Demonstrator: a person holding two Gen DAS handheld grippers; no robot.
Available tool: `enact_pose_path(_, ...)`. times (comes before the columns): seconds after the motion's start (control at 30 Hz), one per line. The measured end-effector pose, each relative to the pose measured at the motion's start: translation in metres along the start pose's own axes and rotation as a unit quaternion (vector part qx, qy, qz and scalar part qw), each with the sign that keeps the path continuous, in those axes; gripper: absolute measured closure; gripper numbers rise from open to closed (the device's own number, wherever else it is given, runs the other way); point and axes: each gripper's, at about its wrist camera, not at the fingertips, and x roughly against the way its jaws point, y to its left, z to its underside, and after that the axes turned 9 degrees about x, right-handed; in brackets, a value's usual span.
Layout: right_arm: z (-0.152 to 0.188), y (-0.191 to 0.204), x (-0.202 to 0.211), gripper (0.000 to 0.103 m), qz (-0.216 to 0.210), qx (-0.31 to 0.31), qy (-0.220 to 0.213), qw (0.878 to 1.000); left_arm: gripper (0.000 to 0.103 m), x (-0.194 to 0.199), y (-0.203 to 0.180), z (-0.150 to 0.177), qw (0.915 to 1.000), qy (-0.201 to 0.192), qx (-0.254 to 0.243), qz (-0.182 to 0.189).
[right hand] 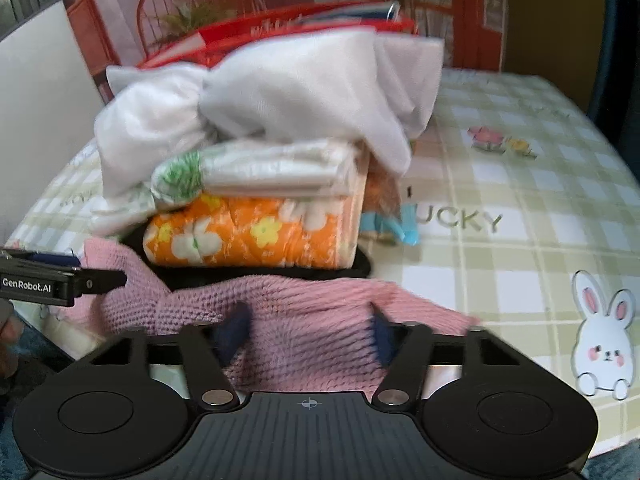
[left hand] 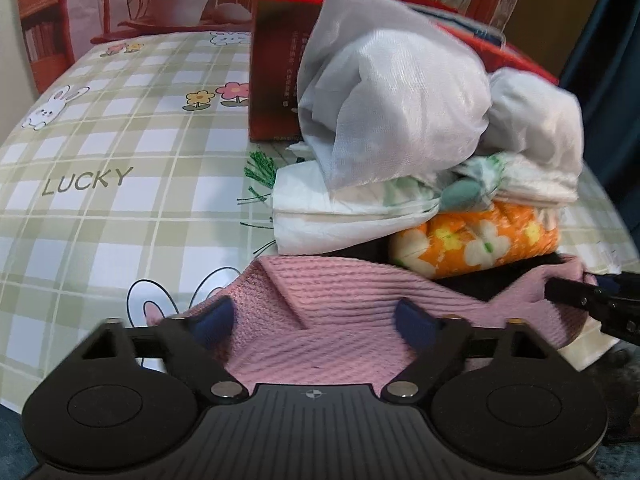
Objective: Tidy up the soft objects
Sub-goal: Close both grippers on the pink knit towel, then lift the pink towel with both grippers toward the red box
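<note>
A pink knitted cloth (left hand: 328, 320) lies at the front of the table; it also shows in the right wrist view (right hand: 304, 320). My left gripper (left hand: 316, 320) is wide open with the pink cloth lying between its fingers. My right gripper (right hand: 310, 330) is also wide open over the same cloth. Behind it stands a pile: an orange flowered pack (left hand: 476, 240) (right hand: 248, 236), a white folded pack (left hand: 320, 212) (right hand: 272, 168) and a crumpled white cloth (left hand: 400, 92) (right hand: 304, 84) on top. Something black (right hand: 360, 268) lies under the pile.
A red open box (left hand: 276, 72) (right hand: 280, 28) stands behind the pile. The checked tablecloth (left hand: 120, 160) (right hand: 520, 200) with rabbits and "LUCKY" print covers the table. A light blue item (right hand: 392, 228) lies right of the pile. The other gripper's finger shows at each view's edge (left hand: 592, 300) (right hand: 60, 284).
</note>
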Motion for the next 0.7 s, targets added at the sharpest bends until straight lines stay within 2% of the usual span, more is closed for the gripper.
enact_pose_path(0.03, -0.001, -0.002, 0.003, 0.082, -0.001, -0.001, -0.004, 1.0, 0.036, 0.002, 0.003, -0.001, 0.9998, 0.003, 0.008, 0.018)
enact_pose_path(0.13, 0.0, -0.002, 0.011, 0.087, -0.006, -0.002, -0.019, 1.0, 0.053, 0.007, 0.007, 0.001, 0.9988, 0.008, 0.017, 0.045)
enact_pose_path(0.2, 0.0, 0.0, 0.017, 0.088, -0.008, 0.003, -0.032, 0.999, 0.058, 0.013, 0.007, 0.002, 0.9984, 0.0, 0.018, 0.053)
enact_pose_path(0.27, -0.002, 0.0, 0.024, 0.089, -0.01, 0.01, -0.048, 0.999, 0.072, 0.021, 0.009, 0.003, 0.9974, -0.013, 0.021, 0.068)
enact_pose_path(0.33, -0.004, 0.005, 0.031, 0.09, -0.014, 0.018, -0.064, 0.998, 0.081, 0.029, 0.009, 0.003, 0.9958, -0.029, 0.026, 0.083)
enact_pose_path(0.47, -0.008, 0.008, 0.045, 0.091, -0.036, 0.028, -0.098, 0.994, 0.083, 0.039, 0.004, 0.004, 0.9934, -0.053, 0.022, 0.1)
enact_pose_path(0.57, -0.013, 0.012, 0.048, 0.091, -0.044, 0.039, -0.109, 0.992, 0.083, 0.03, 0.0, 0.003, 0.995, -0.035, 0.023, 0.091)
enact_pose_path(0.7, -0.012, 0.01, 0.04, 0.091, -0.045, 0.028, -0.09, 0.994, 0.083, 0.02, 0.005, 0.003, 0.9964, -0.012, 0.034, 0.076)
